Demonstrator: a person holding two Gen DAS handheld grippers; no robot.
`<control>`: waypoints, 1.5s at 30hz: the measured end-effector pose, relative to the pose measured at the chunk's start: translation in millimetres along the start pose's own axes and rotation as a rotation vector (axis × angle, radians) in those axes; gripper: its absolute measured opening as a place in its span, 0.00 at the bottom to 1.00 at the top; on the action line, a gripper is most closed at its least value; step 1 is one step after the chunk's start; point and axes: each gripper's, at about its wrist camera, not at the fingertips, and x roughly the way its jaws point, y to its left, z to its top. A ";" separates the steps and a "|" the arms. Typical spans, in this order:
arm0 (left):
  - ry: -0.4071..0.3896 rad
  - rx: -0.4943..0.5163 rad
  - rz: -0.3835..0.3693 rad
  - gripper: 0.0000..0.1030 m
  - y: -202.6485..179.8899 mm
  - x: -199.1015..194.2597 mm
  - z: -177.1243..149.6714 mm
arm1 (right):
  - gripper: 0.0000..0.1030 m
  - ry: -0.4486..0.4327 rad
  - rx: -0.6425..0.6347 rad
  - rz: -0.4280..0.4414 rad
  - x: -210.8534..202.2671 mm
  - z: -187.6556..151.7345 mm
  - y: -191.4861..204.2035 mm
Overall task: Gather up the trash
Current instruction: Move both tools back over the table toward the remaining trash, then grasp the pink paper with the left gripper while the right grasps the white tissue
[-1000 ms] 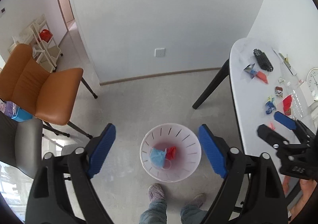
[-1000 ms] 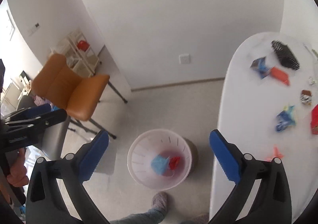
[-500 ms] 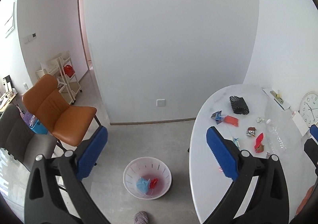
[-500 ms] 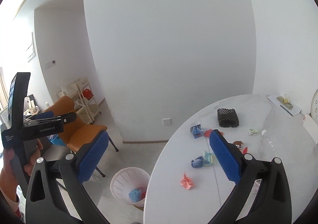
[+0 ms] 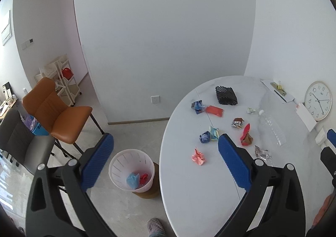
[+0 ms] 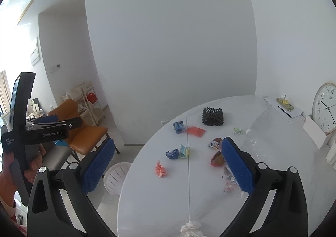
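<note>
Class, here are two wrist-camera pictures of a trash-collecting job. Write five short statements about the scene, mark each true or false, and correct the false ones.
1. The white bin stands on the floor beside the table. True.
2. The bin is empty. False: a blue piece and a red piece lie in it.
3. The left hand-held gripper holds the pink crumpled paper. False: its jaws are open and empty, and the paper lies on the table.
4. A clear plastic bottle lies on its side on the table. True.
5. The clock hangs high on the wall. False: it stands at the table's far edge against the wall.
</note>
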 end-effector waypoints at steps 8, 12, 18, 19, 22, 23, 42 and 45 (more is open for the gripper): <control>0.091 0.136 -0.200 0.92 -63.4 45.9 -53.8 | 0.98 0.150 0.047 -0.083 2.6 -62.4 -42.6; 0.141 0.227 -0.248 0.92 -86.4 71.5 -81.7 | 0.98 0.245 0.090 -0.114 17.5 -100.8 -52.2; 0.197 0.232 -0.249 0.92 -77.5 119.8 -88.9 | 0.98 0.357 0.144 -0.118 56.7 -158.7 -46.8; 0.201 0.237 -0.247 0.92 -75.5 129.4 -88.2 | 0.98 0.371 0.150 -0.123 63.7 -166.0 -44.9; 0.223 0.276 -0.247 0.92 -73.9 166.4 -83.9 | 0.84 0.432 0.187 -0.147 88.9 -190.7 -41.9; 0.226 0.284 -0.255 0.92 -73.9 178.4 -82.5 | 0.83 0.445 0.203 -0.156 94.5 -197.3 -41.6; 0.459 0.432 -0.381 0.43 -100.1 323.3 -106.4 | 0.64 0.611 0.379 -0.386 141.6 -250.0 -36.3; 0.457 0.433 -0.403 0.34 -100.5 322.9 -102.1 | 0.53 0.604 0.379 -0.386 141.4 -249.2 -38.9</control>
